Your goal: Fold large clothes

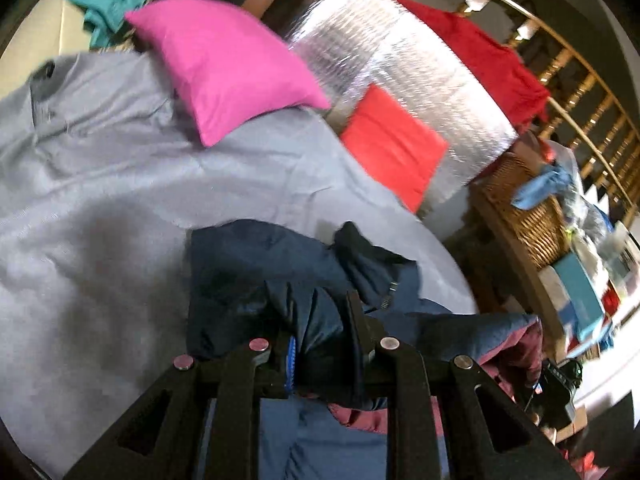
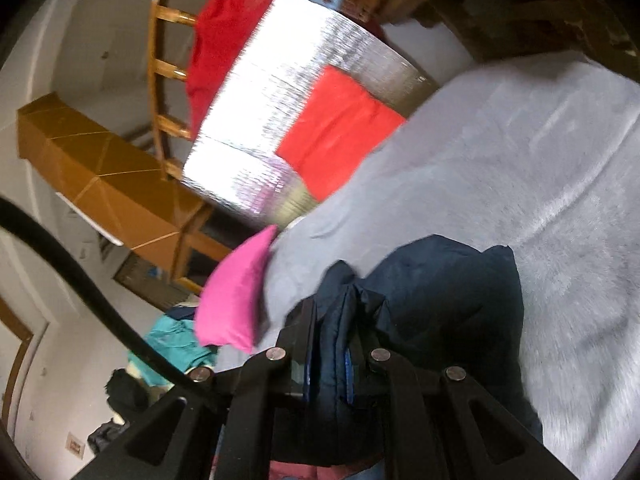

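Over the grey bedspread [image 1: 120,208], a navy padded jacket [image 1: 256,264] with a maroon lining hangs bunched between the two tools, its far part resting on the bed near the pink cushion [image 1: 224,64]. The left gripper [image 1: 320,320] is clamped on a thick wad of the jacket; the right gripper [image 2: 336,320] is pinched tight on another fold. The step in hand looks like carrying the garment into place. Next, it likely needs spreading flat on the bedspread, clear of the cushion, before any fold.
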Action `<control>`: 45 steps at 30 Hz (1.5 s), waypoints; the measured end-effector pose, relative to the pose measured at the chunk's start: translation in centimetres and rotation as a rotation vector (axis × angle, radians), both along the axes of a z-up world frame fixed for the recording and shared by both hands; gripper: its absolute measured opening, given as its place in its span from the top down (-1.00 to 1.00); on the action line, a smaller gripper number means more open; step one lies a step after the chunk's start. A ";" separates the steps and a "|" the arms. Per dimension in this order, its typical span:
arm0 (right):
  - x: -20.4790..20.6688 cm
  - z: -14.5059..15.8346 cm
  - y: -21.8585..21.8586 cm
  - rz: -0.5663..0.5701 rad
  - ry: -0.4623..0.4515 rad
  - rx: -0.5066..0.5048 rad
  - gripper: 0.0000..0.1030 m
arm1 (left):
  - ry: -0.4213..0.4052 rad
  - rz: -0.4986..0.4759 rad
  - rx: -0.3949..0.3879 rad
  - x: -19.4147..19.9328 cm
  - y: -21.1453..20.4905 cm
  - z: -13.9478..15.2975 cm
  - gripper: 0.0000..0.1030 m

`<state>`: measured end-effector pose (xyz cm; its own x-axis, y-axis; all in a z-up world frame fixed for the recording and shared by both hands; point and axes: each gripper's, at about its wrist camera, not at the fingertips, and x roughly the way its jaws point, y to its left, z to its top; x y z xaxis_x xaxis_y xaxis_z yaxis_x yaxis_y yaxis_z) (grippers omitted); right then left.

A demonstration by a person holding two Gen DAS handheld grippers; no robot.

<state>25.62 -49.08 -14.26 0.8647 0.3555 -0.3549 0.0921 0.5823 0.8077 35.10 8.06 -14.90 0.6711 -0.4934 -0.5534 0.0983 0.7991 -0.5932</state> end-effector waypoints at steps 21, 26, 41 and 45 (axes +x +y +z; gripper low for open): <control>9.0 -5.4 -2.3 -0.076 0.165 0.050 0.64 | 0.122 0.016 0.034 10.5 -2.7 -4.1 0.46; 9.1 -6.3 -3.1 -0.060 0.180 0.135 -0.20 | 0.146 0.016 -0.065 10.7 -2.3 -4.0 -0.09; 5.9 1.6 3.5 0.121 0.027 -0.167 0.17 | 0.011 0.170 0.014 5.2 -0.5 0.4 -0.81; 8.0 1.5 8.7 0.231 0.063 -0.230 0.17 | 0.156 0.209 0.271 4.6 -1.6 -1.6 -0.81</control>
<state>33.59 -40.35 -12.73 0.7443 0.4436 -0.4993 -0.0177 0.7604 0.6492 39.68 6.42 -16.47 0.6392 -0.1767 -0.7485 -0.1581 0.9223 -0.3527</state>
